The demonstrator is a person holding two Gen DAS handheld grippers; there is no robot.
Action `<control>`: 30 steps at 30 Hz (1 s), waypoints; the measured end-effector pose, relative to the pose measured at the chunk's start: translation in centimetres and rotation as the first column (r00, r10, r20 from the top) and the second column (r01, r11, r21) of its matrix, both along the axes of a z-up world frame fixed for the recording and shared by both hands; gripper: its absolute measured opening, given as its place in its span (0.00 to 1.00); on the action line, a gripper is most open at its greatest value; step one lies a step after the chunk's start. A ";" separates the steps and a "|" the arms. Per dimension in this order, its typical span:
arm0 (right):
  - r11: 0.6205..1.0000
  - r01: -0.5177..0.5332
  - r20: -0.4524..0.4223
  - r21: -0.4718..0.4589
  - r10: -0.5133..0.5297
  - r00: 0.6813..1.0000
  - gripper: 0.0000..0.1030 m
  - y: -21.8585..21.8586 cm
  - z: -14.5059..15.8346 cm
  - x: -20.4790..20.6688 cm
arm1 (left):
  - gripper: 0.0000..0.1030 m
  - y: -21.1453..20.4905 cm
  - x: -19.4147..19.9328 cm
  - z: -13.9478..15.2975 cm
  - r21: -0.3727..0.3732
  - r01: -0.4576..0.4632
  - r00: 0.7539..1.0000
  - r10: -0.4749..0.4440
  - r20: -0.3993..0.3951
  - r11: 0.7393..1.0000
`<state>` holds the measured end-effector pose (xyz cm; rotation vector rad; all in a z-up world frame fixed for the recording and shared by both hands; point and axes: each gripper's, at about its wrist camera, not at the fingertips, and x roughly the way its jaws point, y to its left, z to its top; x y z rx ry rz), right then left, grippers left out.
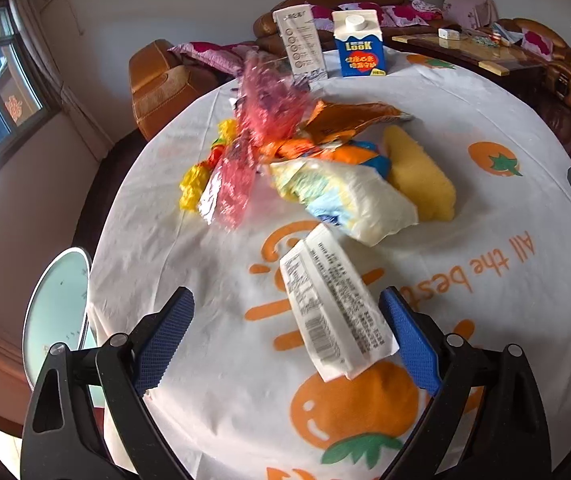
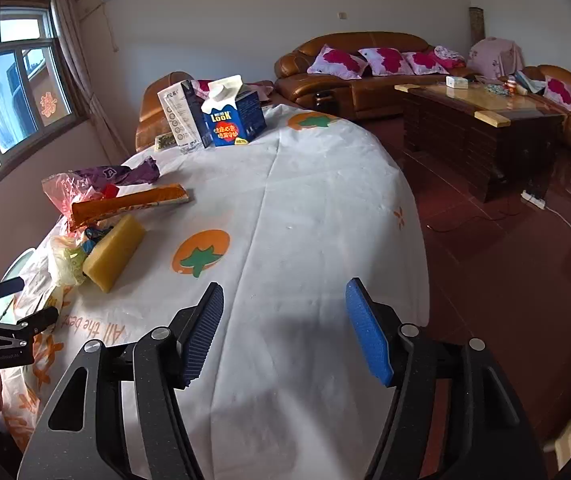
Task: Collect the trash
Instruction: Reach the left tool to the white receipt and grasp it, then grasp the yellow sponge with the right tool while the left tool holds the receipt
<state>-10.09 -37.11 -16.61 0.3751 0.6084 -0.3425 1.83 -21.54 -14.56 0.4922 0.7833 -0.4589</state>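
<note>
A heap of trash lies on the round table with a white orange-print cloth (image 1: pixel 213 360): a white printed wrapper (image 1: pixel 335 308), a pale yellow bag (image 1: pixel 349 196), a yellow sponge (image 1: pixel 419 172), an orange wrapper (image 1: pixel 349 120) and a pink plastic bag (image 1: pixel 261 120). My left gripper (image 1: pixel 287 336) is open, its blue pads on either side of the white wrapper, just above it. My right gripper (image 2: pixel 283 328) is open and empty over bare cloth (image 2: pixel 305 208), to the right of the sponge (image 2: pixel 115 252) and orange wrapper (image 2: pixel 133 202).
A blue milk carton (image 1: pixel 359 46) and a white box (image 1: pixel 301 44) stand at the table's far edge; both also show in the right wrist view (image 2: pixel 231 114). A pale green stool (image 1: pixel 55 312) stands left of the table. Sofas (image 2: pixel 361 68) and a coffee table (image 2: pixel 481 132) stand beyond.
</note>
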 end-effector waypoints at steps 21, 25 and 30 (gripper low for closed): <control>0.990 -0.134 0.015 -0.046 0.135 0.991 0.64 5.6 2.3 4.3 | 0.26 6.0 1.2 4.7 -0.100 0.033 0.999 -0.030 0.026 0.994; 0.985 -0.168 0.008 -0.039 0.169 0.986 0.64 6.9 2.7 6.9 | 0.26 8.5 2.6 5.3 -0.077 -0.024 0.997 0.030 0.075 0.997; 0.982 -0.185 0.006 -0.023 0.185 0.983 0.64 7.8 3.1 9.8 | 0.26 11.2 3.8 5.1 -0.077 -0.075 0.993 0.081 0.080 0.994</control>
